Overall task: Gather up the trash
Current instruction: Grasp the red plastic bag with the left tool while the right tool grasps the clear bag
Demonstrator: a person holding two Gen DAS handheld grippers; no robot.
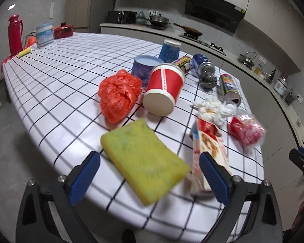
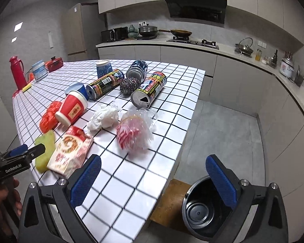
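Above checked table (image 2: 131,182), both tongs gape: left tongs (image 1: 150,180) over sponge (image 1: 143,162).

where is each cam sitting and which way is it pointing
Left wrist: on the left hand-held gripper, low at the table's near edge, facing the sponge and cups; its open blue fingers show.
Right wrist: on the right hand-held gripper, at the table corner, facing table and bin; its open fingers show.
Shared: sponge, red cup, cans, kitchen counter; each sees the other gripper.
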